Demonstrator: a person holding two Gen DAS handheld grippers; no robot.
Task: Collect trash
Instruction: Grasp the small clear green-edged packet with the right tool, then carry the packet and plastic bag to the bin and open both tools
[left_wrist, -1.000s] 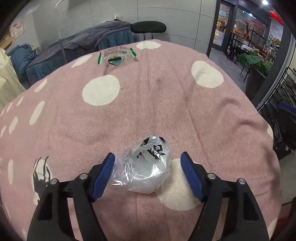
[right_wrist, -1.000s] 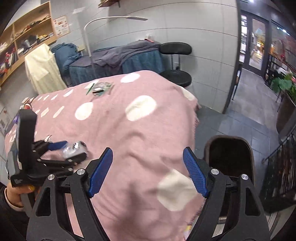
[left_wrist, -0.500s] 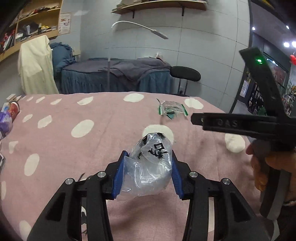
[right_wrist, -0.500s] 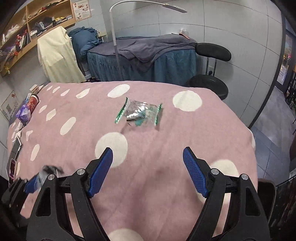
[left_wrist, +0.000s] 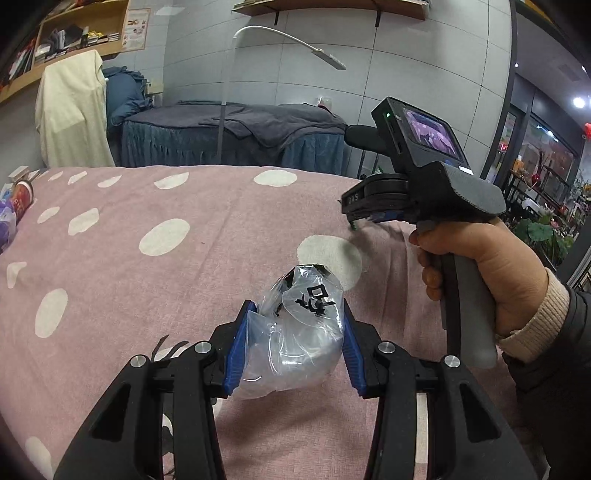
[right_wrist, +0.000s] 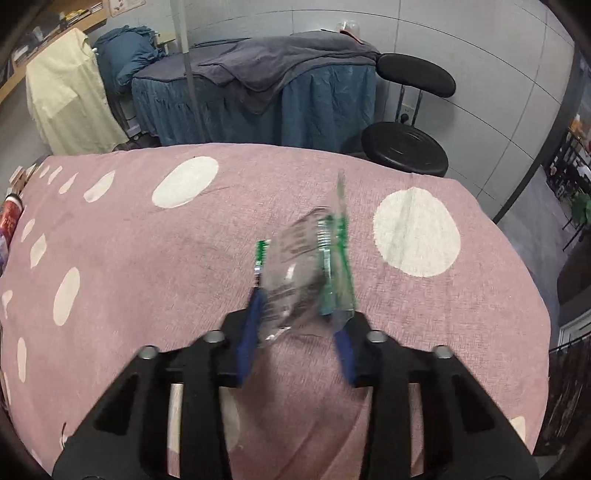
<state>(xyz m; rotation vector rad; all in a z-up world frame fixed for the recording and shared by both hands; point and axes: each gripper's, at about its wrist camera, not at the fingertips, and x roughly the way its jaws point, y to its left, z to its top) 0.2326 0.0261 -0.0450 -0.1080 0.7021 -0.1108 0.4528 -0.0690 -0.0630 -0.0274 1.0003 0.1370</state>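
In the left wrist view, the left gripper has its 2 blue pads pressed on either side of a crumpled clear plastic bag with black printing, so the jaws stand partly closed around the bag, which bulges up between them just above the pink cloth with white dots that covers the table. To the right and a little farther off, a person's right hand, with a beige cuff and dark sleeve, grips the handle of the right gripper, which points left and down toward the cloth; a bit of green shows at its tip, but its jaws are seen side-on and their state cannot be told here. Beyond the table stand a bed with a blue skirt and a white lamp arm. In the right wrist view, the right gripper is closing on a clear wrapper with green edges, which sits blurred between the 2 blue pads, both touching its sides, over the middle of the pink cloth. A black stool stands past the far right edge of the table, next to the bed.
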